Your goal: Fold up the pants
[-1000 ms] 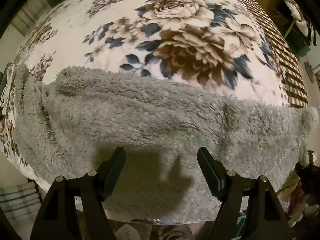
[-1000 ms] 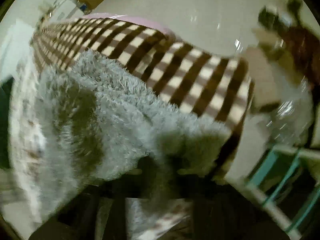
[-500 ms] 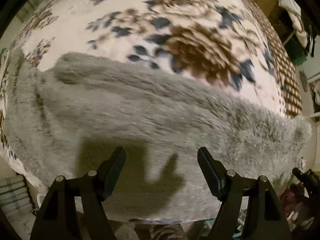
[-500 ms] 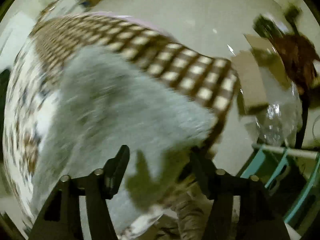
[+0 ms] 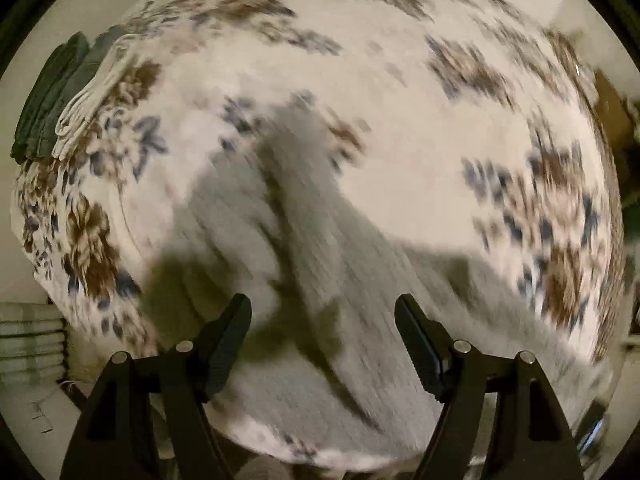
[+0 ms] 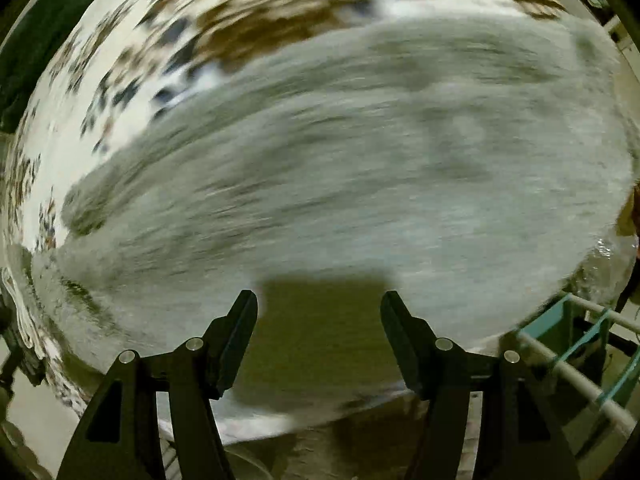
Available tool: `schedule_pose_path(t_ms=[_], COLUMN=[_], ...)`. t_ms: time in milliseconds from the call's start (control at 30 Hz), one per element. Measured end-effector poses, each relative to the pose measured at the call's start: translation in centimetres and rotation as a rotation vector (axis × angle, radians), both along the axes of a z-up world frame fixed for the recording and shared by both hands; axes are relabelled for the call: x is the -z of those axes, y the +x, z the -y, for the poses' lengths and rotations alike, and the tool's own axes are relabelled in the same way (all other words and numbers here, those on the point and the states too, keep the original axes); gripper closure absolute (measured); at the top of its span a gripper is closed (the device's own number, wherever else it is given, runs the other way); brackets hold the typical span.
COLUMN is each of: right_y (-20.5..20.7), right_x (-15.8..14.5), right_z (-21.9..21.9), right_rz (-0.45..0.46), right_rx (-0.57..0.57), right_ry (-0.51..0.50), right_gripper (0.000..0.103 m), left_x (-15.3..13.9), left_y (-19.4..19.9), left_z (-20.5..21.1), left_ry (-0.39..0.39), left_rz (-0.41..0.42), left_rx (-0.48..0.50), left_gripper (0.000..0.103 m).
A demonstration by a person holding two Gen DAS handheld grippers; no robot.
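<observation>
Grey fuzzy pants point(image 5: 320, 280) lie across the floral bed point(image 5: 380, 80), filling lower-centre frame. Left gripper point(image 5: 323, 332) and right gripper point(image 6: 319, 328): jaws apart, nothing held. Risk: a pinch catches only the top layer, or the blanket underneath.

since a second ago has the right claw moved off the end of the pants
Yes. The right claw, open and empty, has moved from the pants' end beside the checkered blanket edge to over their middle, toward the floral blanket.

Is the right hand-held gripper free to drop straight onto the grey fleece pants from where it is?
Probably yes: the right hand-held gripper is open and empty, and the grey fleece pants lie spread on the floral blanket right below it, with nothing visible between. Motion blur hides finer detail.
</observation>
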State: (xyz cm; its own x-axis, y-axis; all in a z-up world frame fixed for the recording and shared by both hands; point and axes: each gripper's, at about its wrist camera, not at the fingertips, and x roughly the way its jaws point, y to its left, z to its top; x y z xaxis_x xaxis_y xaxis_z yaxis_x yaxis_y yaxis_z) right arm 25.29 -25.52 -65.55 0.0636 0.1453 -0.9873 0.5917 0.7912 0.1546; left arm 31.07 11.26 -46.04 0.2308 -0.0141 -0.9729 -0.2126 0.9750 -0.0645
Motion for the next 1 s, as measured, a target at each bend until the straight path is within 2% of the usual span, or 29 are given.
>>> schedule_pose_path(t_ms=[100,200,267,300,333,367,400,533,633,700,800,933,1000], right_y=[1.9,3.2,3.7,3.7,3.9,3.8,4.0,2.8,0.7,-0.7,-3.8,-7.0,-9.1], right_x=[0.3,0.8,1.3,1.5,1.5,1.5,1.6,0.9,-0.2,-0.8,-1.5,-2.4,-2.8], right_z=[-3.9,-6.7,-7.8,-8.3,-8.7,-9.1,-9.9,-10.5,-10.7,-10.7,-11.2,-12.0,-12.2], right_rz=[-0.001,-0.015,-0.033,-0.04,-0.046,-0.052,-0.055,-0.06,-0.058,-0.06,-0.063,-0.075,-0.081], right_rx=[-0.014,-0.039,-0.054,-0.062,-0.071,-0.085,-0.091,-0.11,-0.119,-0.122,-0.136,-0.155,-0.155], right_ry=[-0.018,-0.04,-0.044,-0.052,-0.062,-0.079,-0.086,-0.091,-0.086,-0.081,-0.074,-0.09,-0.084], right_gripper=[0.036,0.036,0.036,0.036,0.036,0.036,0.036,0.036,0.036,0.036,0.036,0.036,0.036], left_x=[0.0,1.6,3.3,4.4,5.3,5.9,6.4,2.7,0.2,-0.4,0.3,4.0,6.0], left_y=[3.5,6.3,7.8,8.3,8.6,8.6,8.3,4.0,-0.4,-3.2,-7.2,-10.8,-11.5], left_z=[-3.7,-5.2,-5.8,-6.0,-6.2,-6.4,-6.9,-9.3,-12.1,-14.0,-16.6,-18.9,-19.6], left_ry=[-0.041,-0.084,-0.113,-0.126,-0.14,-0.158,-0.185,-0.211,-0.24,-0.245,-0.248,-0.201,-0.205], left_rz=[0.045,0.041,0.009,-0.004,-0.008,-0.013,-0.016,0.15,0.197,0.196,0.153,0.072,0.036], left_rx=[-0.041,-0.078,-0.075,-0.065,-0.054,-0.048,-0.045,-0.06,-0.111,-0.163,-0.233,-0.286,-0.311], left_gripper=[0.03,0.03,0.031,0.04,0.054,0.092,0.098,0.099,0.099,0.099,0.099,0.099,0.099])
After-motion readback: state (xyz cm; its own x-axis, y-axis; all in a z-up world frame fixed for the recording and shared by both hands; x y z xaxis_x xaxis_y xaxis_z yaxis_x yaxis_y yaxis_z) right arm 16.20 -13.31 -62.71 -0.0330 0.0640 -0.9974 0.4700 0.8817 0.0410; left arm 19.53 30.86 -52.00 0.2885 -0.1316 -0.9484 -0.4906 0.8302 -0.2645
